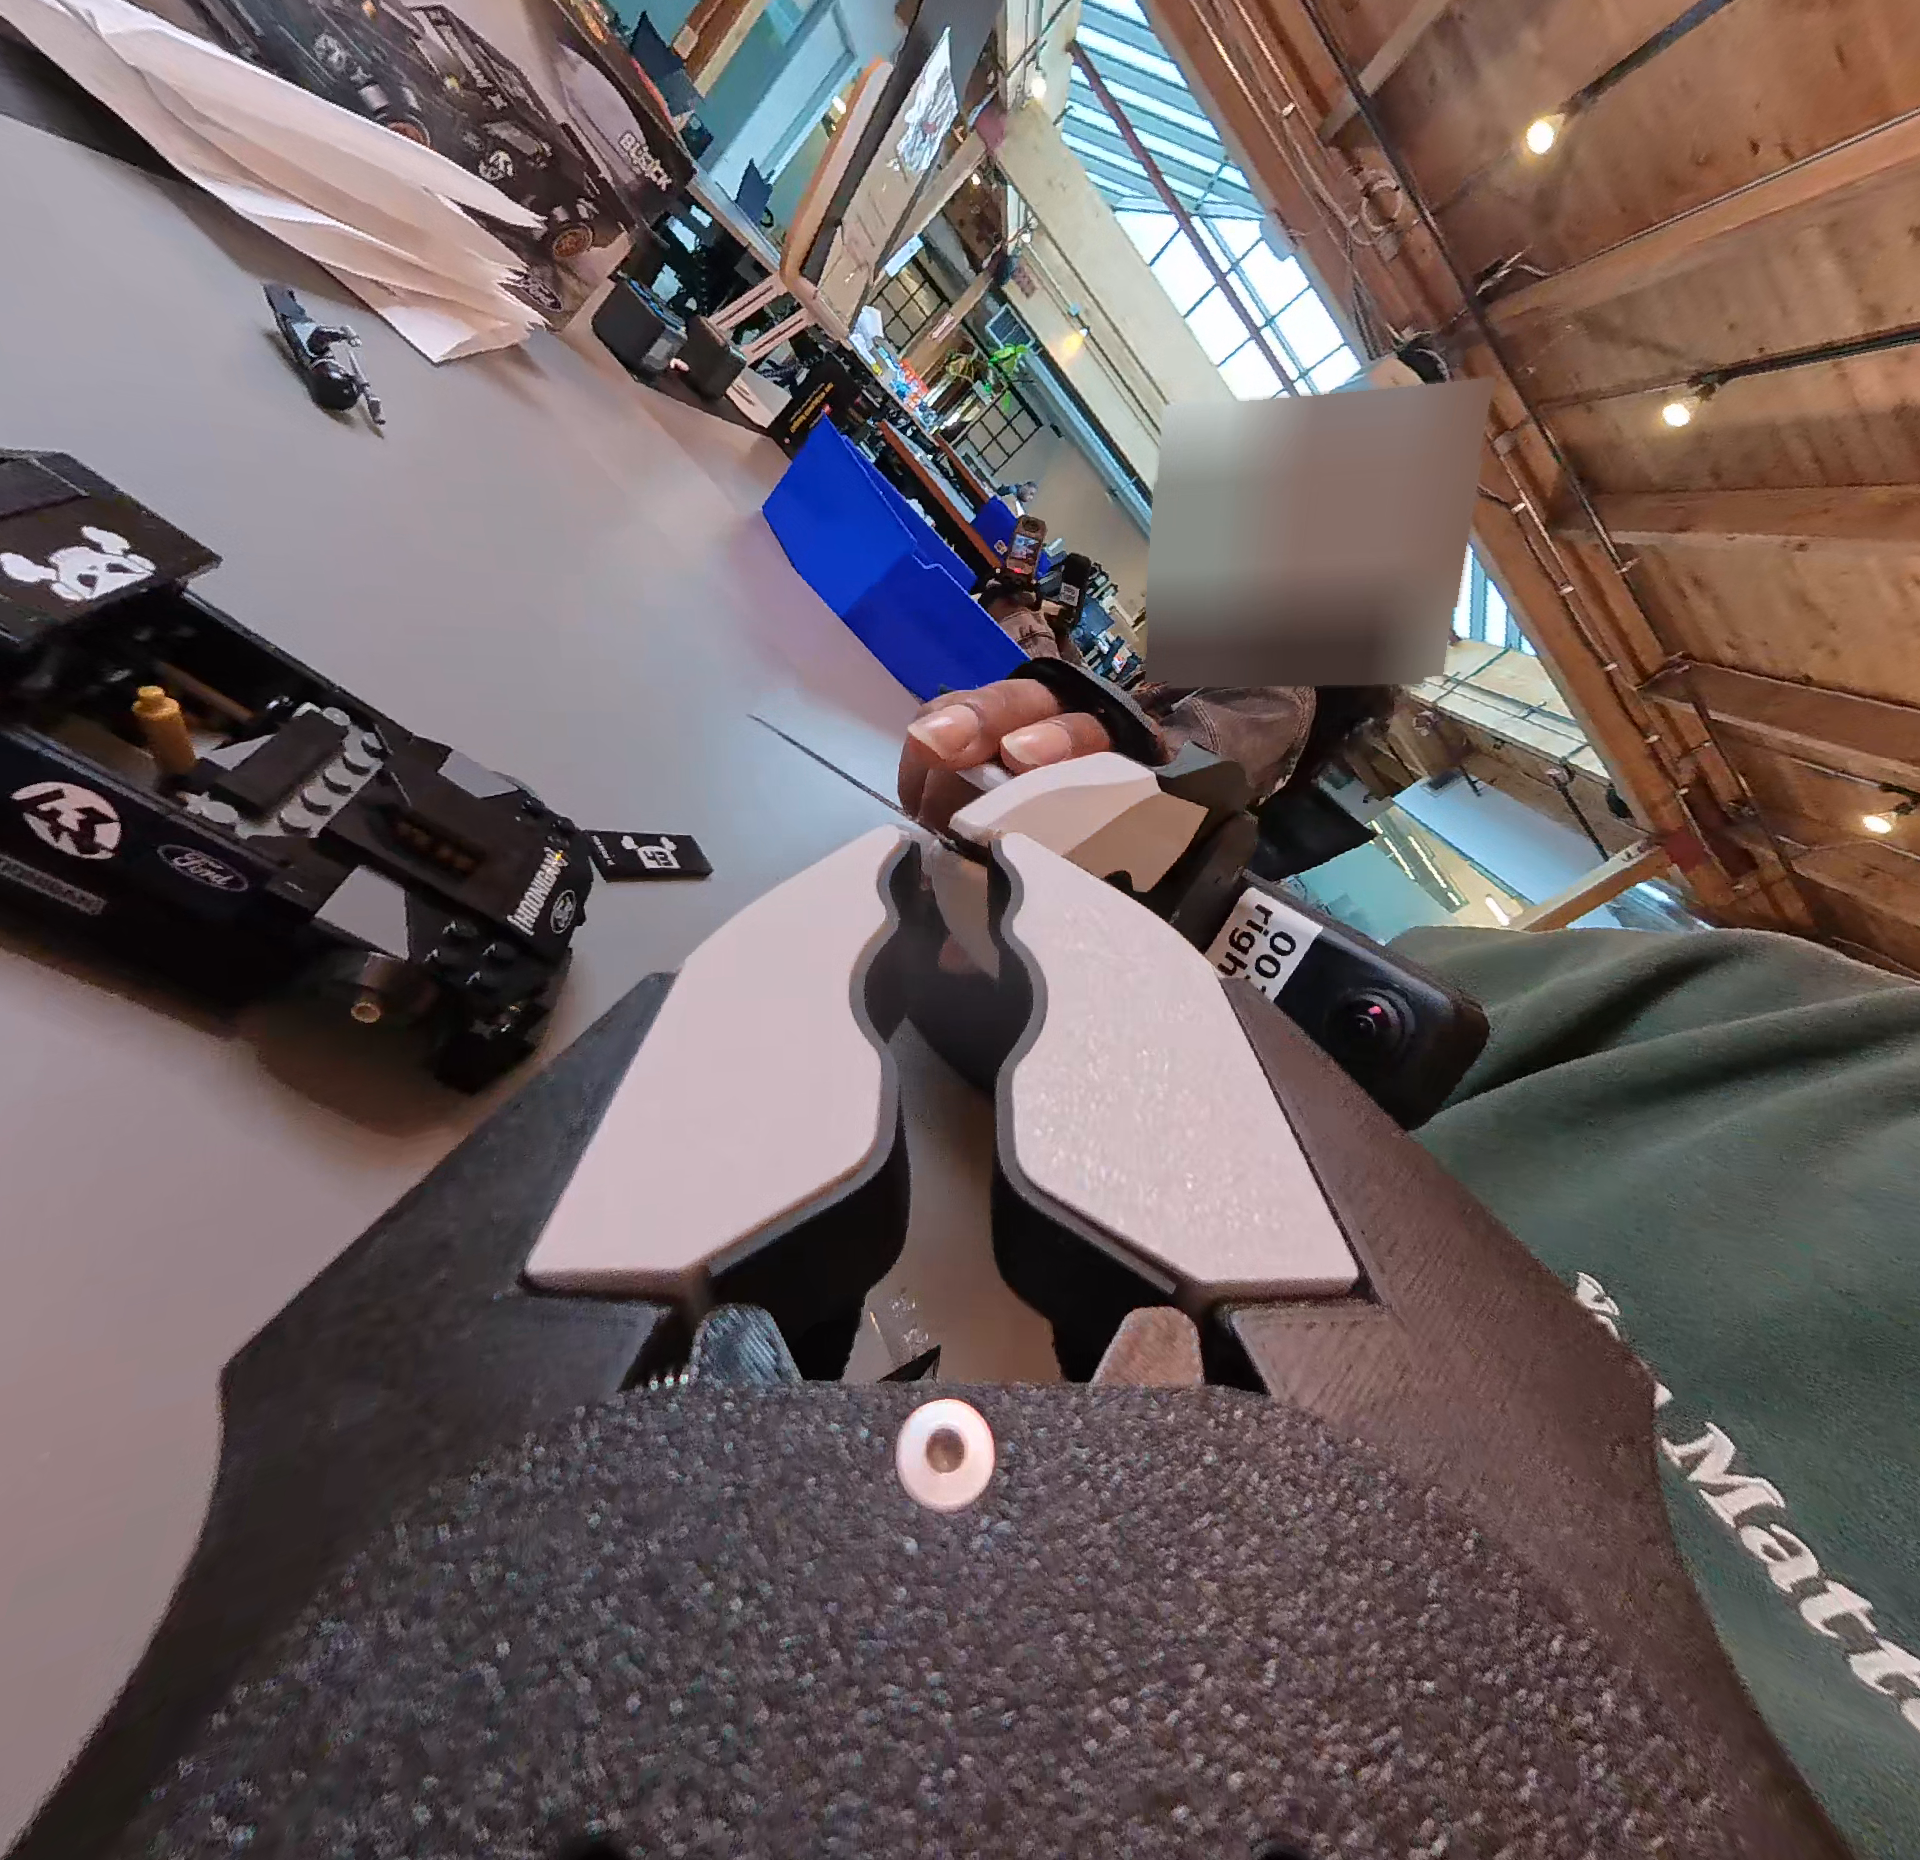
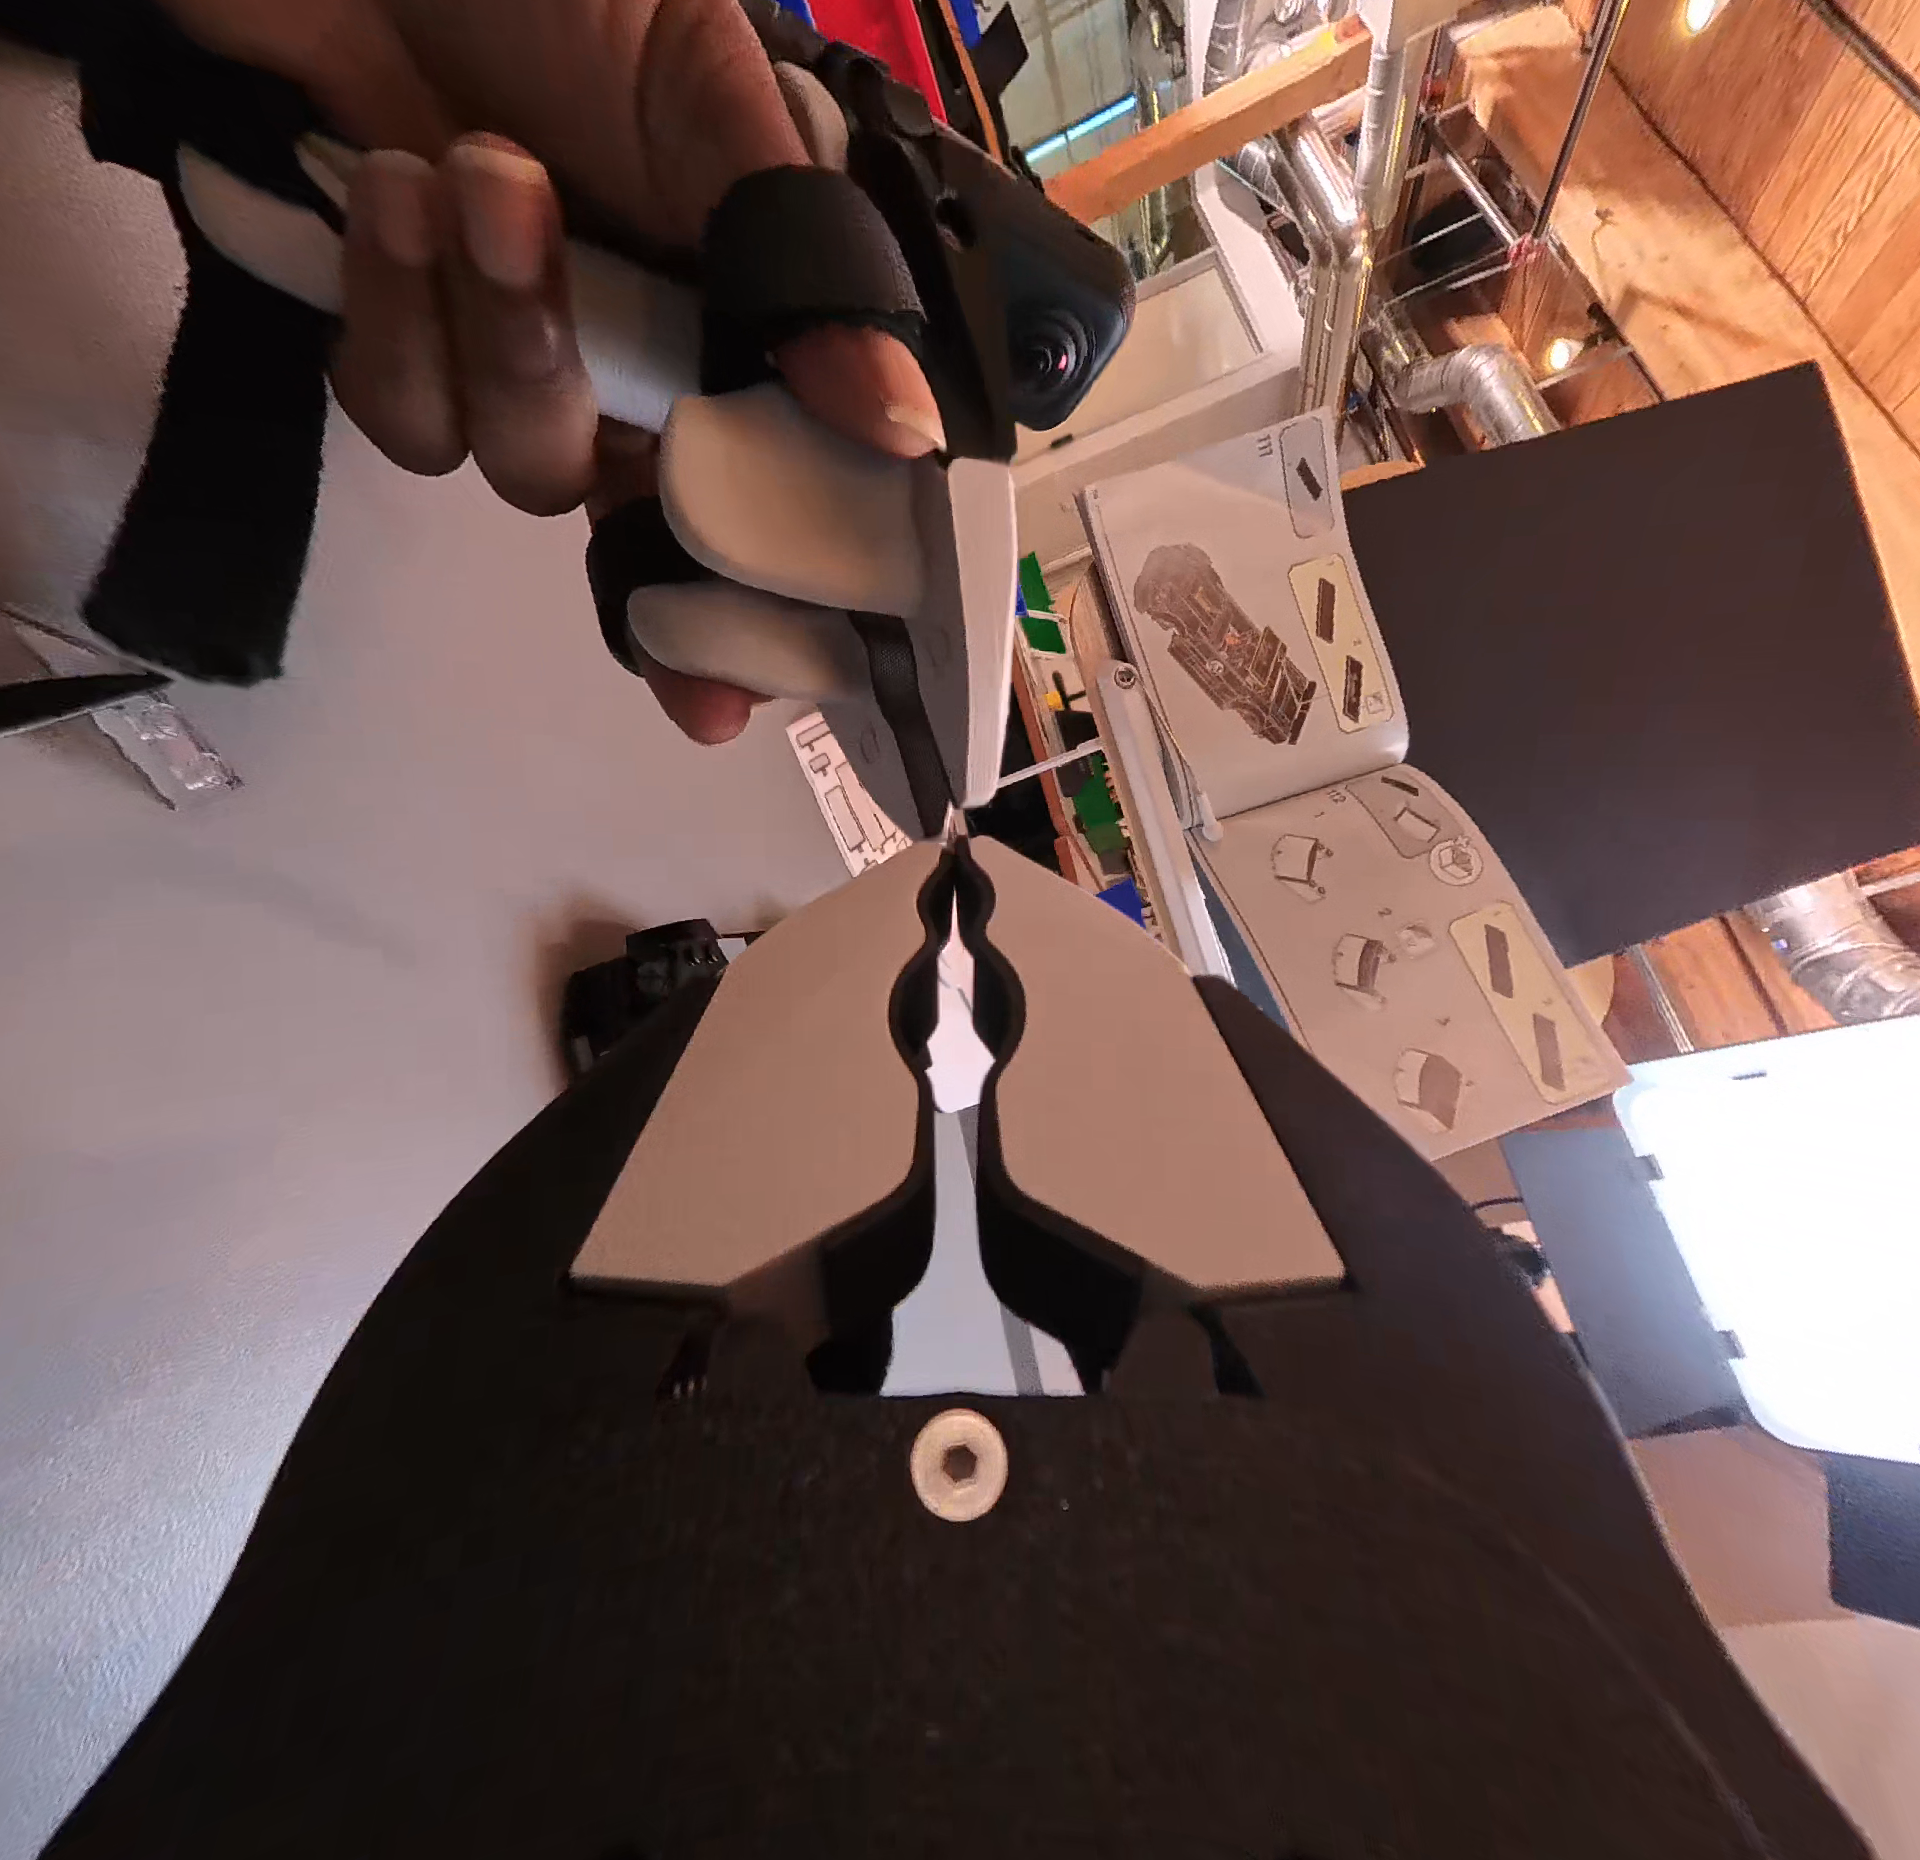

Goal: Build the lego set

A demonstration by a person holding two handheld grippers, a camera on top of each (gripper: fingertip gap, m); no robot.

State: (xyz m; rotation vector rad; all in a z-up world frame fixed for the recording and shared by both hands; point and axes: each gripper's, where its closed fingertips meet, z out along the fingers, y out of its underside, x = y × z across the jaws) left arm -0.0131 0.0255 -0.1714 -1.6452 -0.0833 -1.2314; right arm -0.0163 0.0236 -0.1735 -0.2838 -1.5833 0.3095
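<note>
Both grippers meet tip to tip above the grey bench point(image 1: 520, 584), near the black toy car of plastic bricks point(image 1: 260, 823). The left gripper point(image 1: 940, 854) and the right gripper point(image 2: 956, 844) each have jaws clenched on a thin white sticker sheet point(image 2: 951, 1062). I think it is sticker time; next, peel gently.

The black model car point(image 1: 260, 823) is cut off by the left edge of the left wrist view. In the right wrist view only a small dark part of it point(image 2: 644, 969) shows beside the gripper finger. What the two gripper tips pinch between them is too small to tell.
</note>
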